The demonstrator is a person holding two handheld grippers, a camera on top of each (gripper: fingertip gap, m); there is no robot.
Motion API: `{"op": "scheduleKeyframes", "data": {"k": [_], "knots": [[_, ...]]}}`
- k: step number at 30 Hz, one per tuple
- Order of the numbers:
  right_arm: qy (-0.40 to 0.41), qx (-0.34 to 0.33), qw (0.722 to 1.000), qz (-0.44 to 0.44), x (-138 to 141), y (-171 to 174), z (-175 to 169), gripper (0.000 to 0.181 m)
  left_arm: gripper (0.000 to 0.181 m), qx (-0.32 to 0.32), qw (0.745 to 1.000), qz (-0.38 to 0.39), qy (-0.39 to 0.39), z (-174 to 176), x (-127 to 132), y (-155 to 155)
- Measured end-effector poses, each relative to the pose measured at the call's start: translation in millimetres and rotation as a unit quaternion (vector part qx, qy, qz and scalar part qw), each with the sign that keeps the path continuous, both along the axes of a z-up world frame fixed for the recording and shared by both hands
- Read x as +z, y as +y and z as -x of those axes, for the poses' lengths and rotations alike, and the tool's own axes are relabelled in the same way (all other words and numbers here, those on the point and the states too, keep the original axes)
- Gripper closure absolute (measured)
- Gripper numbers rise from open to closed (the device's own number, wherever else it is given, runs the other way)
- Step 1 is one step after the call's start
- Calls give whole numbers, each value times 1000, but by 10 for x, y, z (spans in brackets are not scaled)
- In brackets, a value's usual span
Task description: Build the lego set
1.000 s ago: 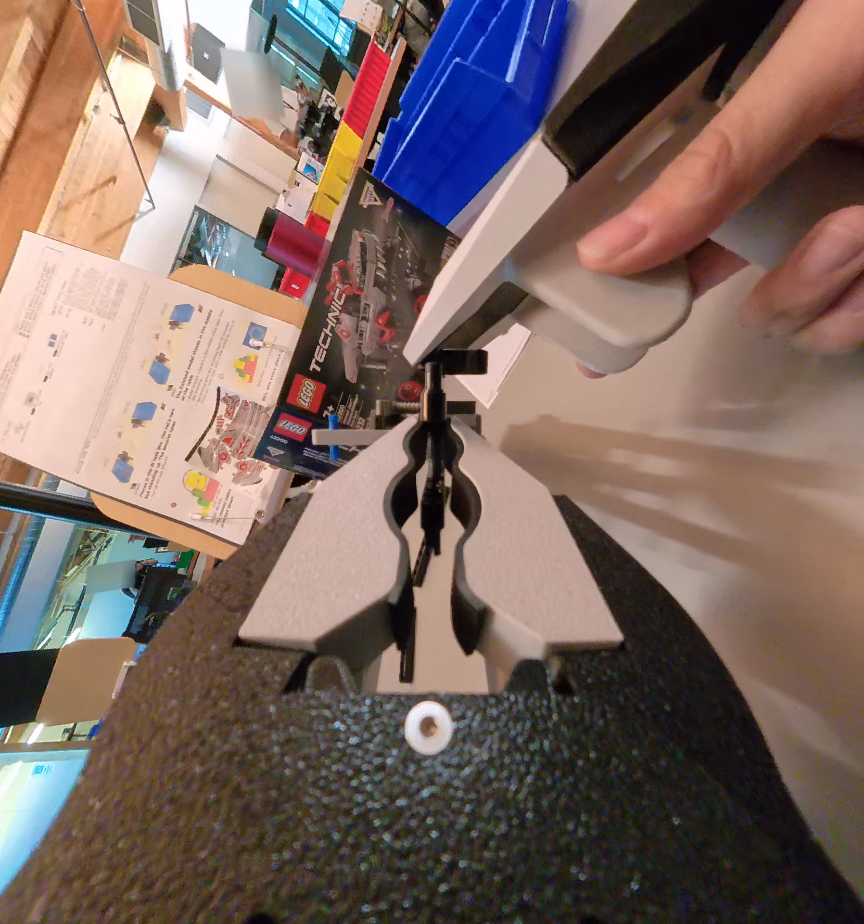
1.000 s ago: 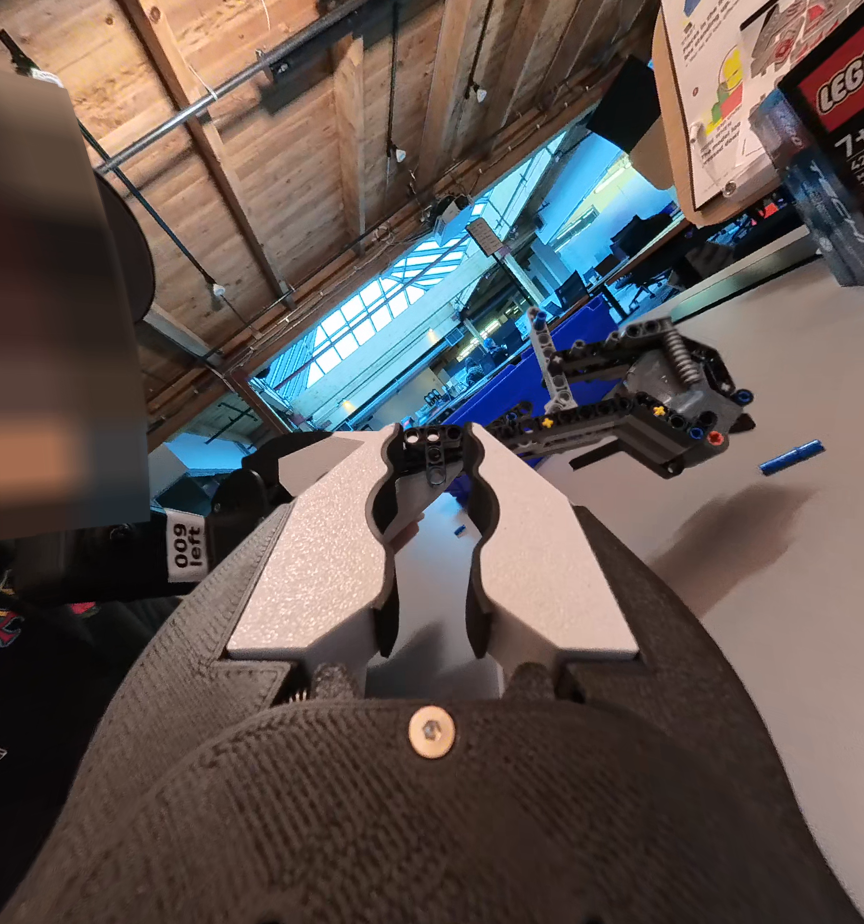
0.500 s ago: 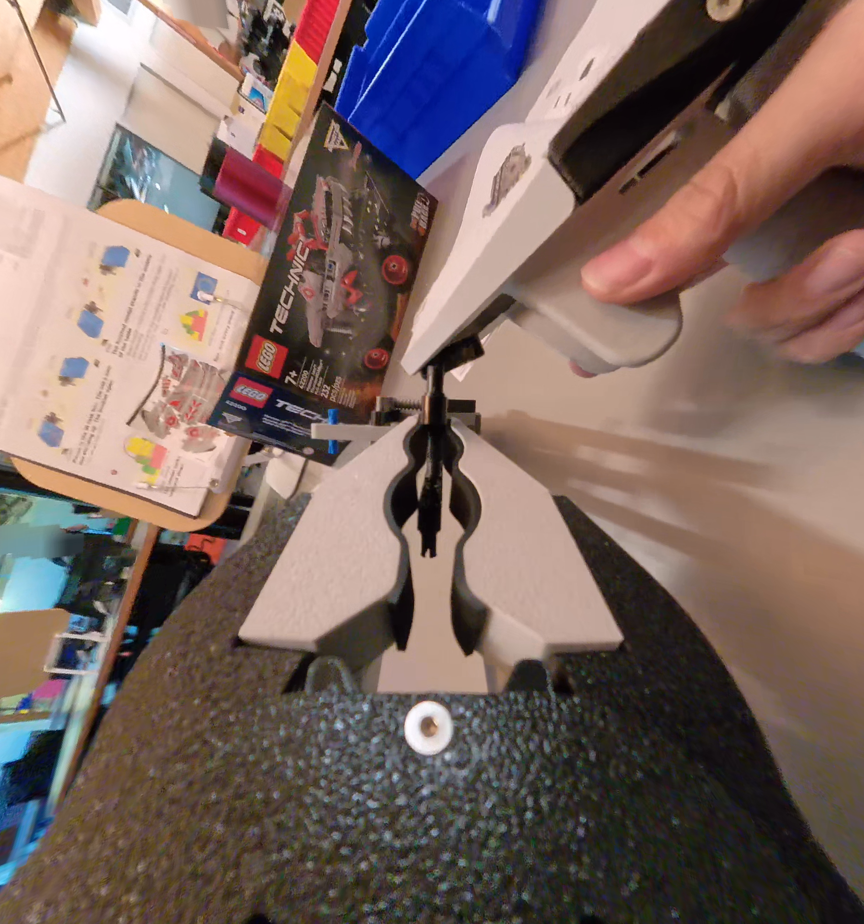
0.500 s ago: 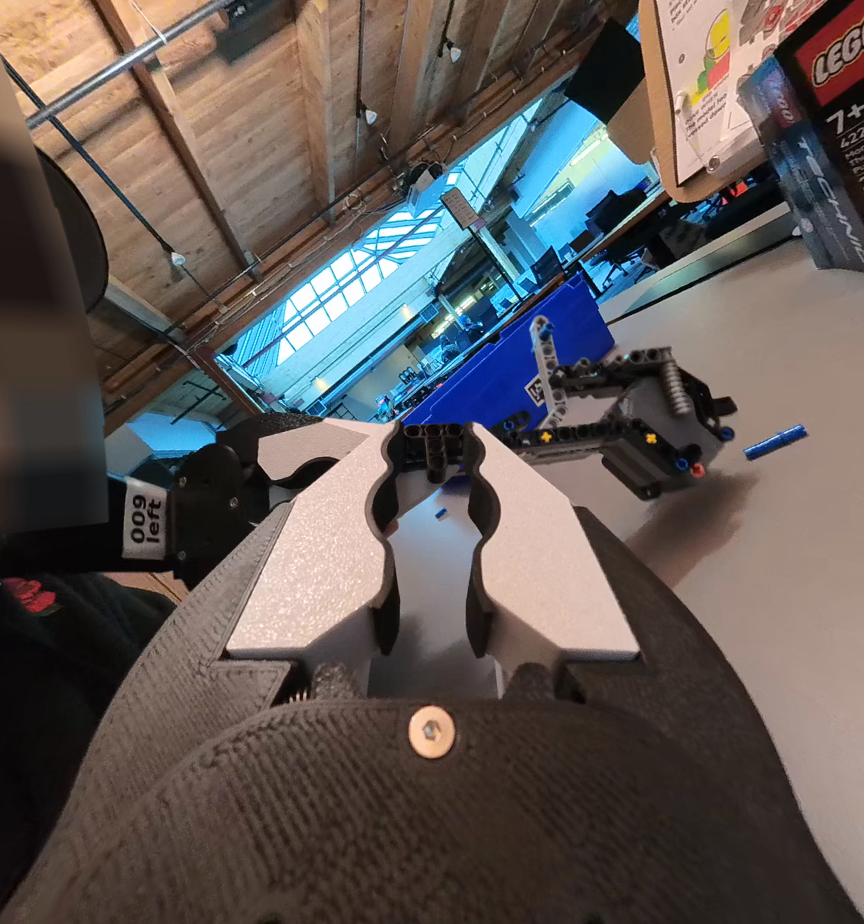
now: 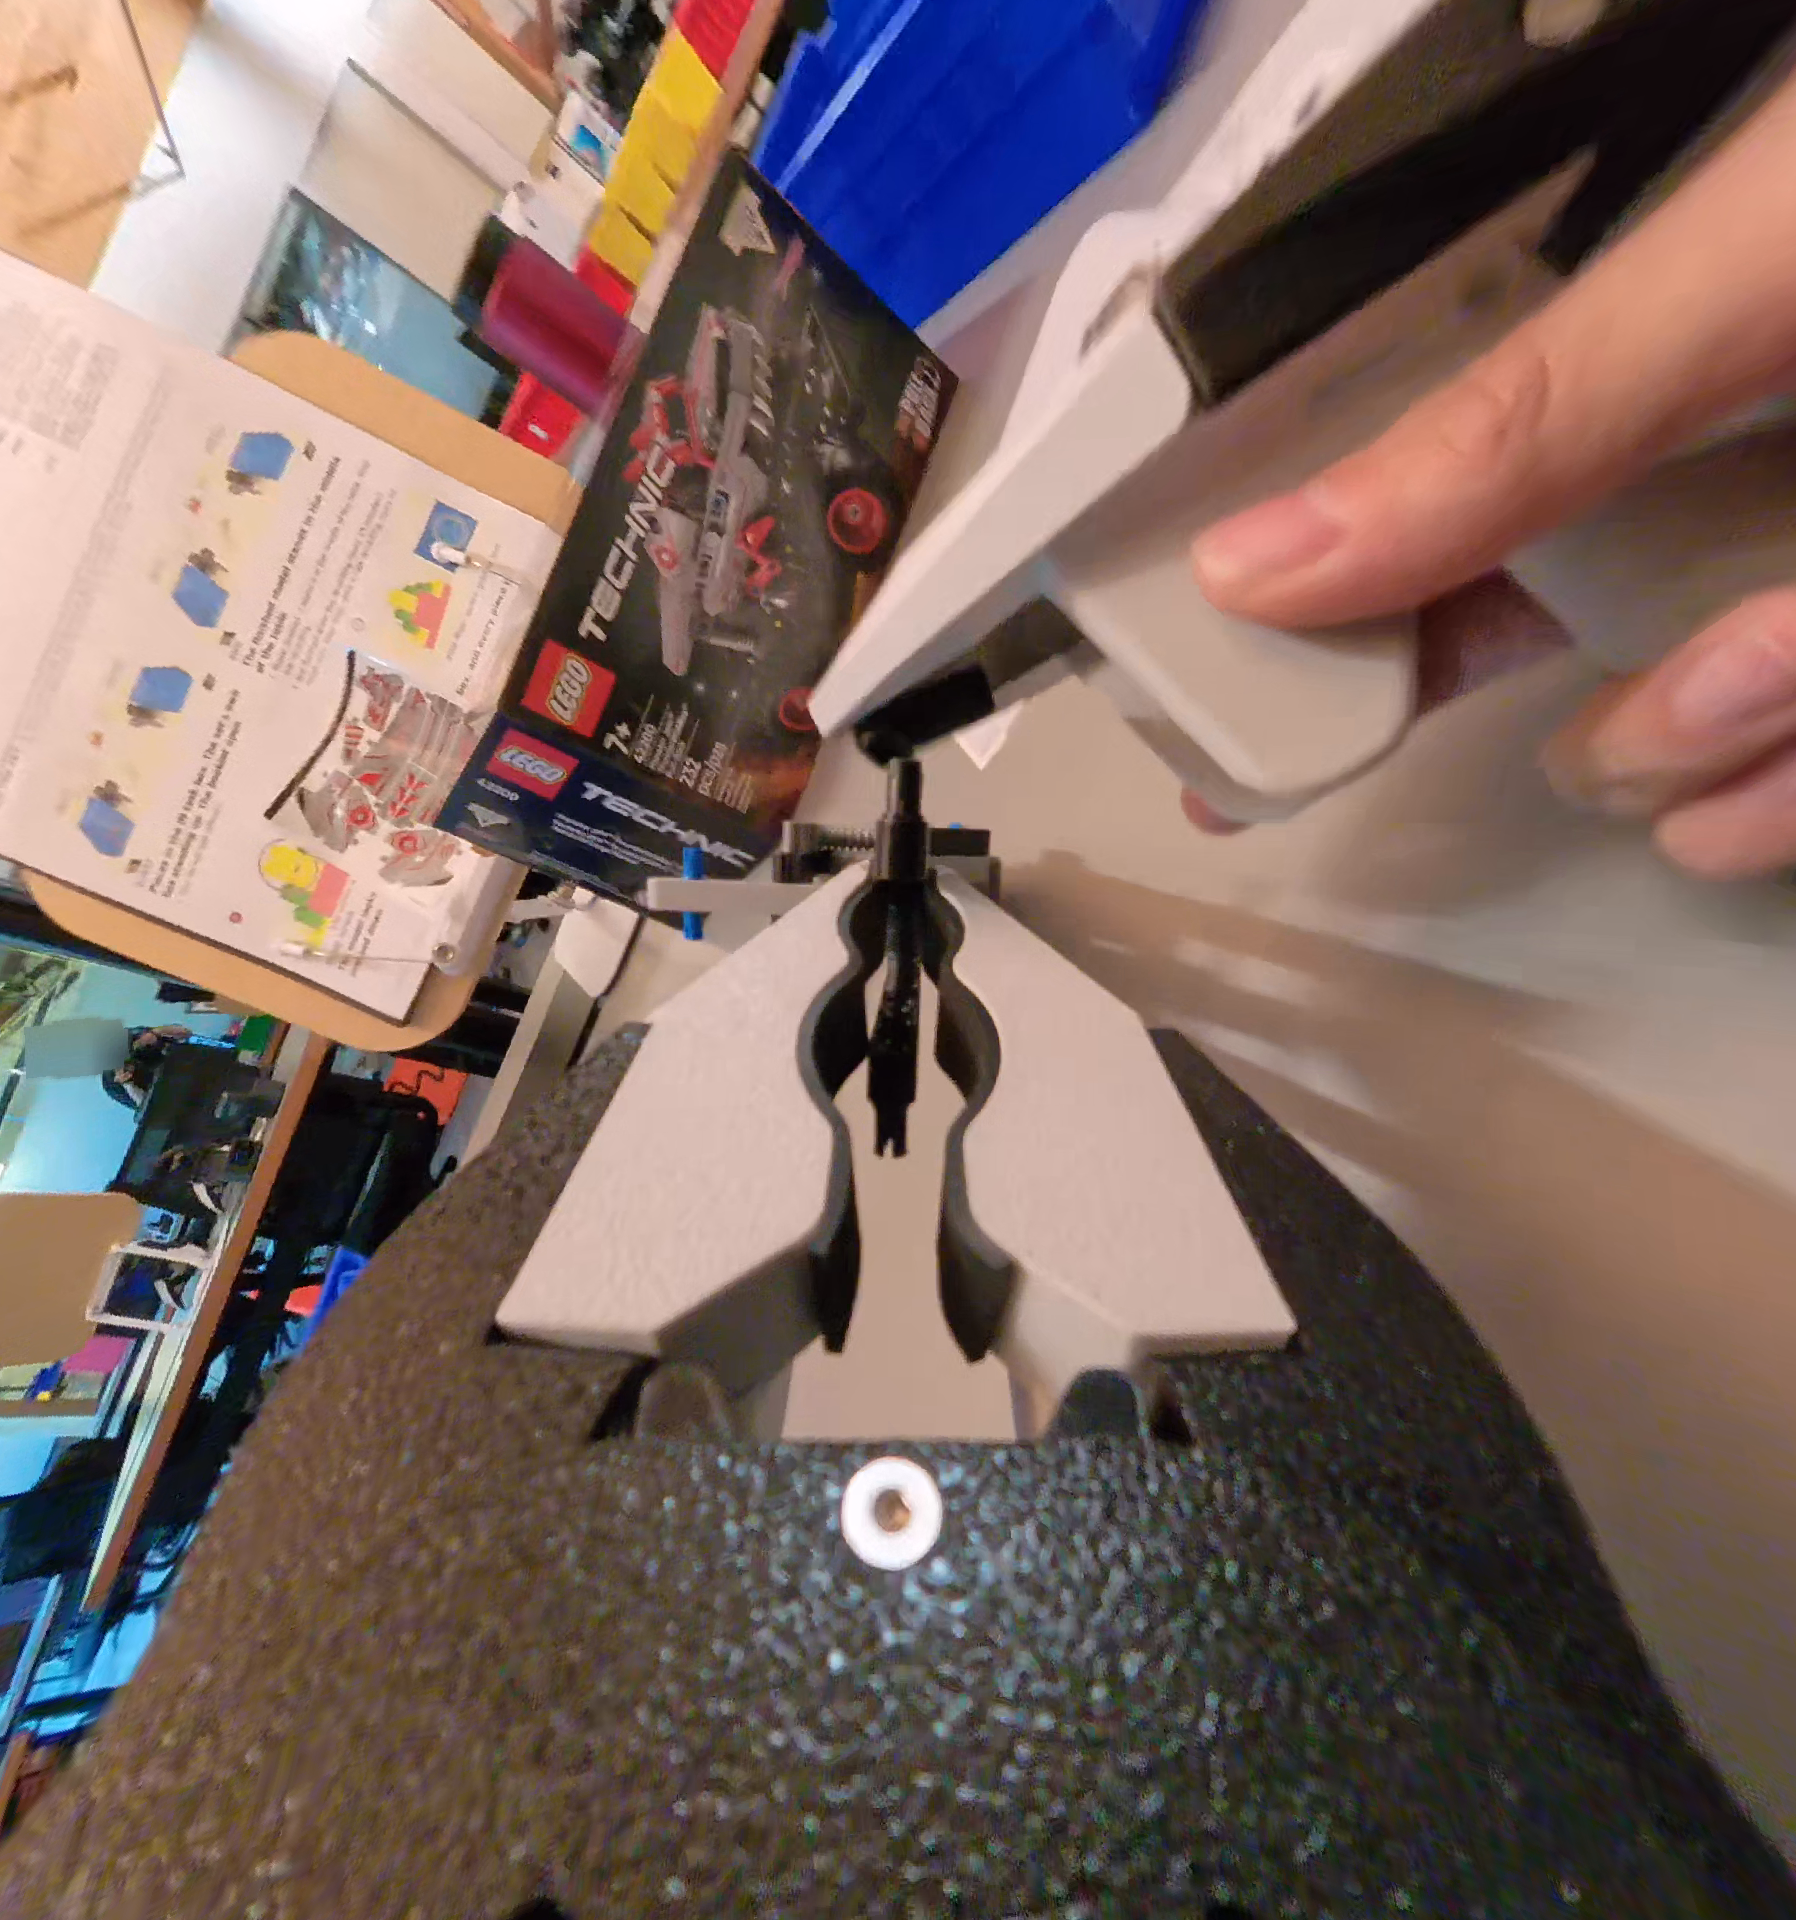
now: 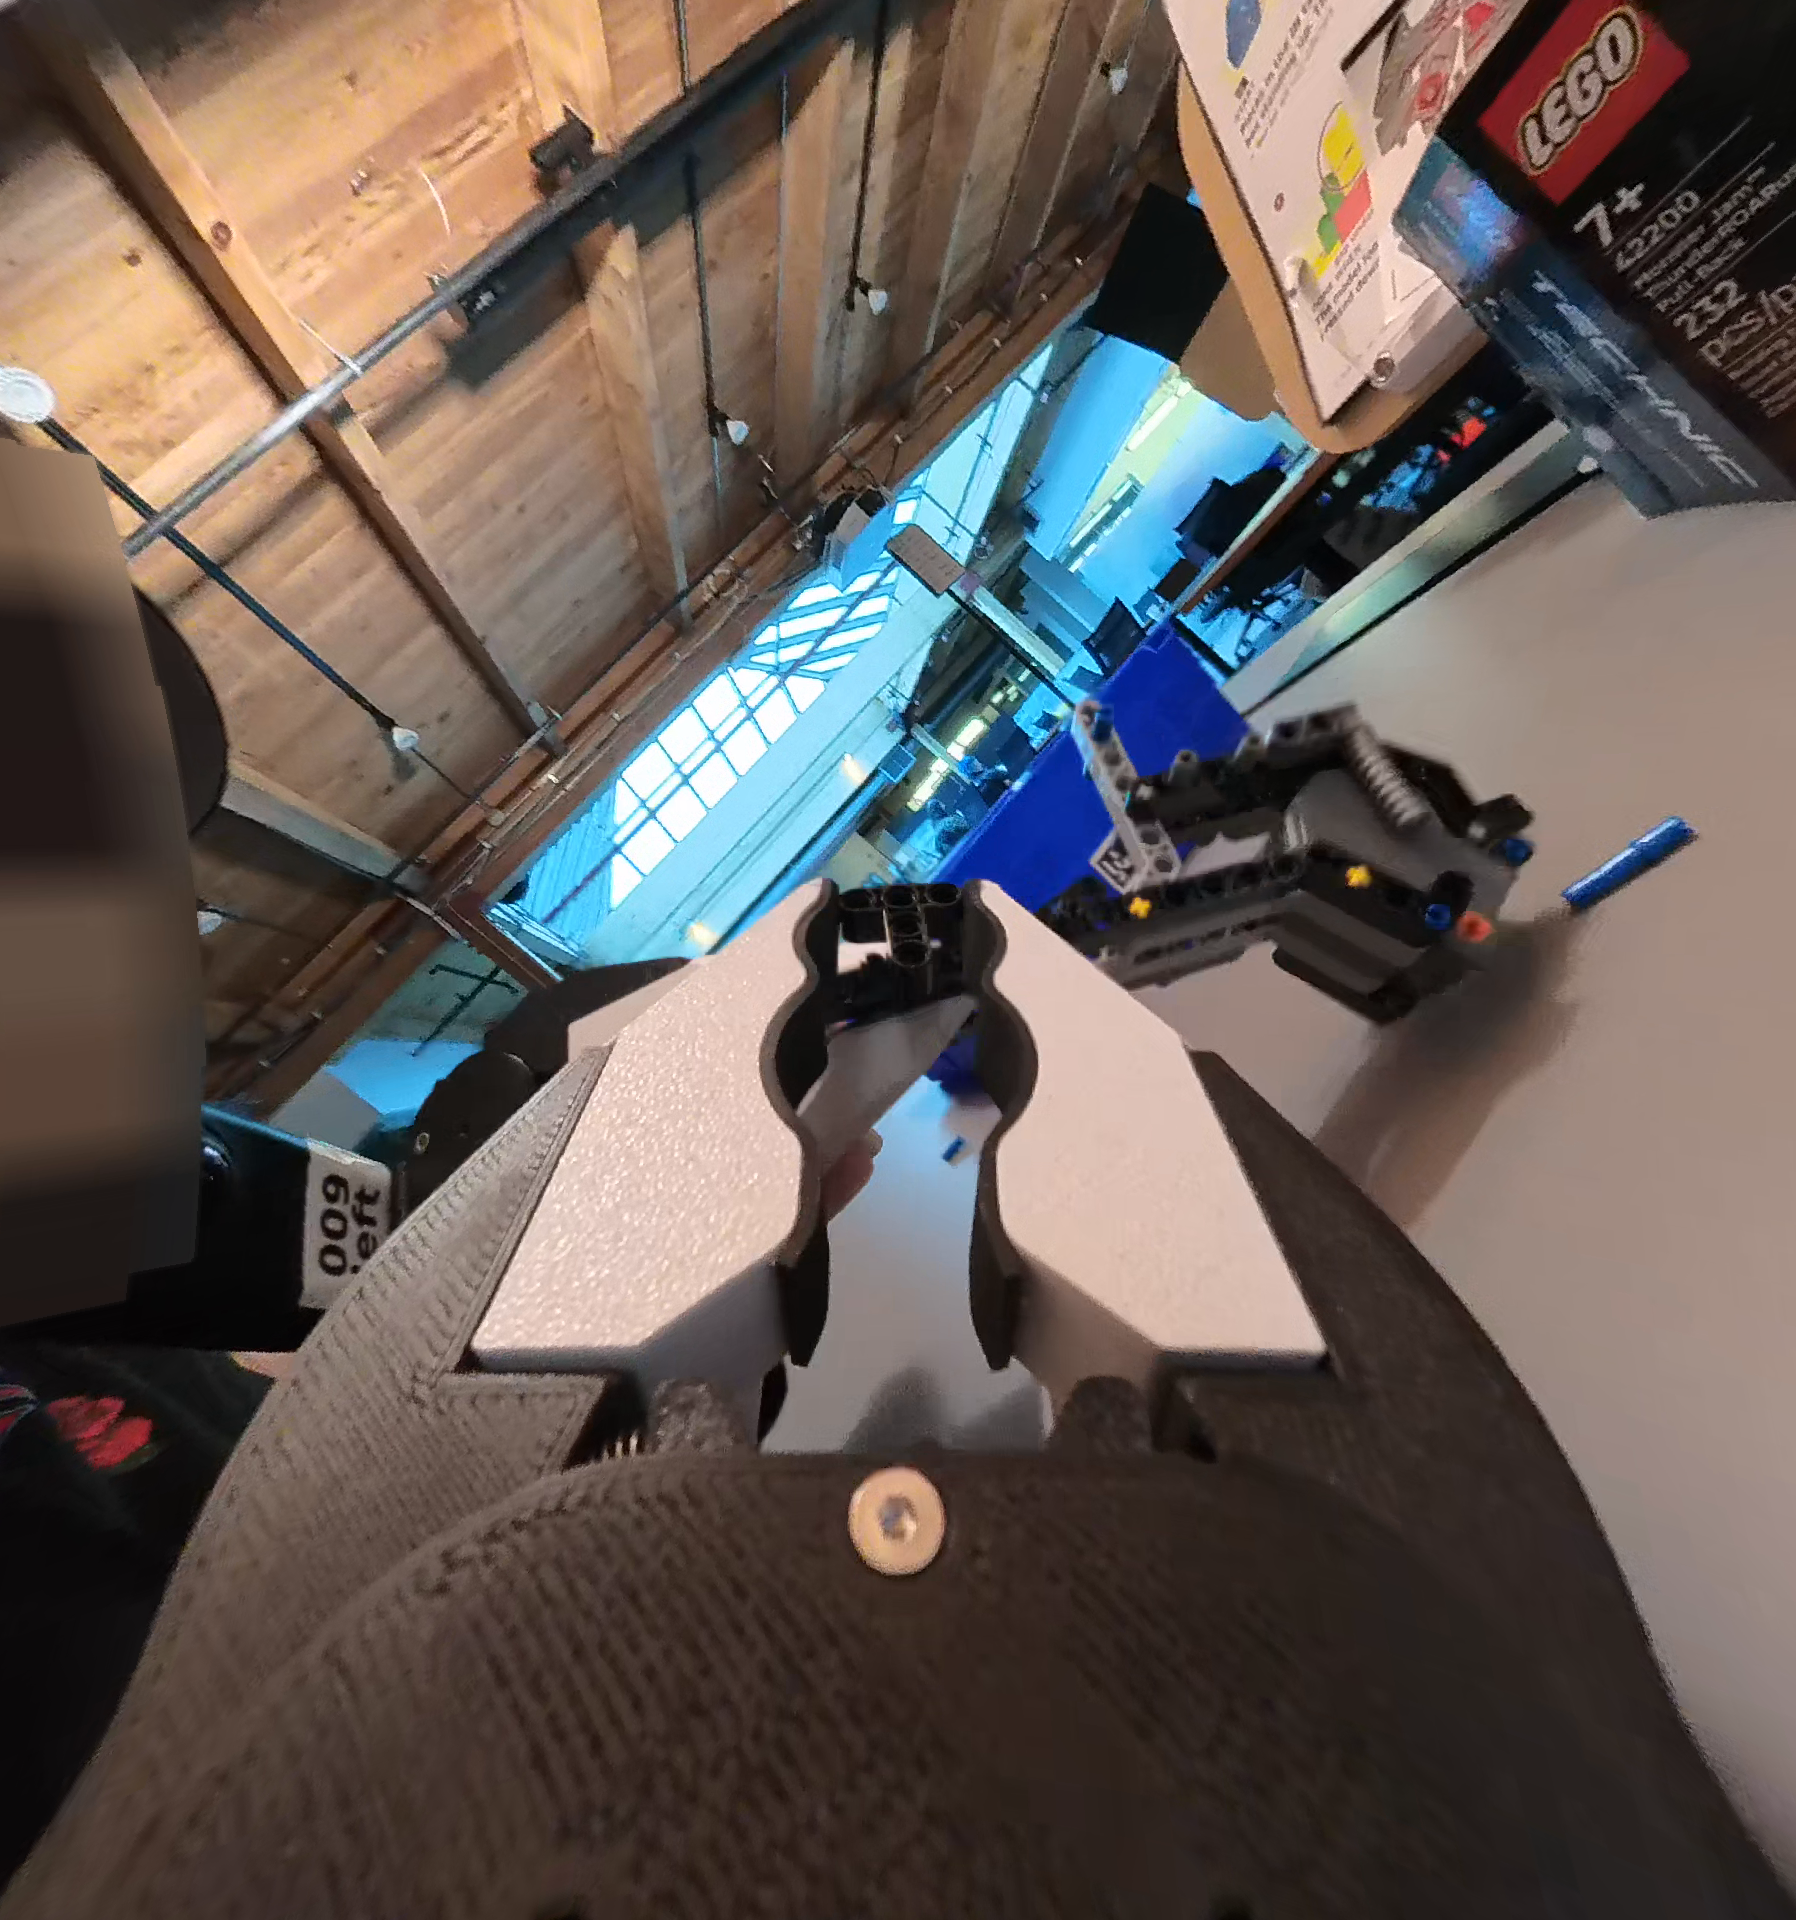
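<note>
Up close, the left gripper [image 5: 899,904] pinched a black axle piece [image 5: 896,966], its tip just short of the right gripper's beam. Opposite, the right gripper [image 6: 899,914] clamped a black beam [image 6: 899,920]; the partly built model [image 6: 1289,873] sat on the table [image 6: 1652,1143]. Misalignment could jam or drop the axle piece.

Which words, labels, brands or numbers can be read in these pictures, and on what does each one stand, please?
I do not copy out writing; these things bear it.
Black cardboard set box: brand logos and numbers, legible.
White instruction sheet on the brown clipboard: print mostly too small.
White sticker, low left in the right wrist view: short, legible.
Small white label by the grey and black model: too small.
</note>
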State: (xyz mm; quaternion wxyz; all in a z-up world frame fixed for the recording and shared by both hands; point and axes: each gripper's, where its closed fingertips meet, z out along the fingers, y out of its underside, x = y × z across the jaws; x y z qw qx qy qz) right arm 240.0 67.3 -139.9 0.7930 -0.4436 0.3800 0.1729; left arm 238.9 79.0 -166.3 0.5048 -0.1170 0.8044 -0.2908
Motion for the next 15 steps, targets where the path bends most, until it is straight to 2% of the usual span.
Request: {"op": "scheduleKeyframes", "data": {"k": [2,4,7,9,11,13,14,15], "knots": [[12,-10,998,58,-123,-65,-92,160,177,5,1000,-13,1,-46,-58,66],[20,22,987,157,-343,-97,-86,160,178,16,999,-31,-5,-116,-76,171],[-15,21,950,313,-583,-234,-93,160,178,6,998,-57,-19,-175,-112,249],[-64,20,896,438,-759,-348,-92,160,177,-8,996,-75,-36,-164,-141,236],[-122,59,824,550,-955,-433,0,160,178,-21,994,-91,-56,-145,-176,199],[-153,68,753,636,-1131,-569,-5,160,178,-24,992,-96,-73,-135,-206,175],[-171,71,739,647,-1140,-577,-5,160,178,-20,992,-93,-81,-137,-201,175],[-180,71,740,644,-1113,-567,-1,160,178,-16,992,-87,-86,-139,-187,184]]}}
